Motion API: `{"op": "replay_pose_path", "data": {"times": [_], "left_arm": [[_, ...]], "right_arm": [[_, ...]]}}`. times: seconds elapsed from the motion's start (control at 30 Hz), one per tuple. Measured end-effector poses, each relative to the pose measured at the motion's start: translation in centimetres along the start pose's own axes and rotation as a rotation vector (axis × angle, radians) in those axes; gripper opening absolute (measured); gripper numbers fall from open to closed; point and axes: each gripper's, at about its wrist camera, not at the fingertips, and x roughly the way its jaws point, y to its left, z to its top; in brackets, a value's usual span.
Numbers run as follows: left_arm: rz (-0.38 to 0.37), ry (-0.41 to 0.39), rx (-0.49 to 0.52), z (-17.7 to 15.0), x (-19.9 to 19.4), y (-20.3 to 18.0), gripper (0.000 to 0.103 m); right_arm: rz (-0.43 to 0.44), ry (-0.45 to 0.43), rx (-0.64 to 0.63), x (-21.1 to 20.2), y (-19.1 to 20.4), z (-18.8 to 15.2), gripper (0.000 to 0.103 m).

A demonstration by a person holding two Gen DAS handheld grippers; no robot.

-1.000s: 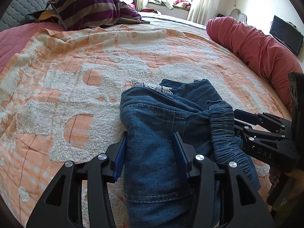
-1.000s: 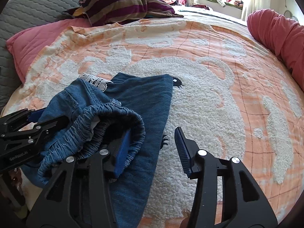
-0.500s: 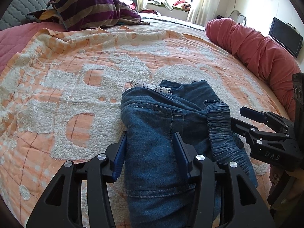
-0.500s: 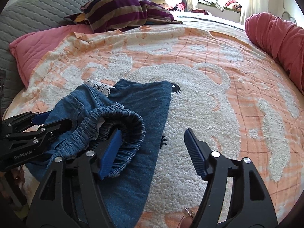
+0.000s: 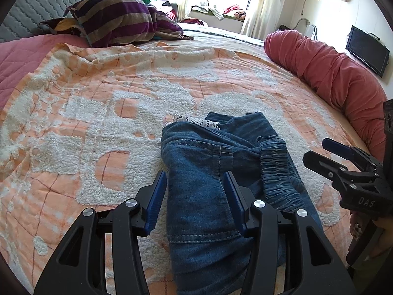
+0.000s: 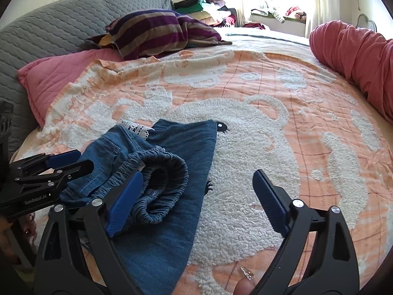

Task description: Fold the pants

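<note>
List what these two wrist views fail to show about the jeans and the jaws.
- Jeans, near end: cut off by the bottom edge in the left wrist view, hidden behind the left gripper.
- Left gripper's contact with the denim: cannot tell.
- Waistband inside: dark, partly behind the right gripper's blue pad.
- Lace trim: mostly tucked under denim.

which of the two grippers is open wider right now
The right gripper: its blue fingers are spread far apart over the blanket. The left gripper is open more narrowly, its fingers straddling the folded jeans.
</note>
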Motion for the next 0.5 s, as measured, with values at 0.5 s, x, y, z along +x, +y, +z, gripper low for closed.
{"op": "replay_pose_path", "data": {"times": [0.5], "left_arm": [[0.043, -0.091, 0.024, -0.3, -4.4, -0.4, 0.098]], "right_arm": [[-0.031, -0.095, -0.015, -4.2, 1.4, -0.4, 0.094]]}}
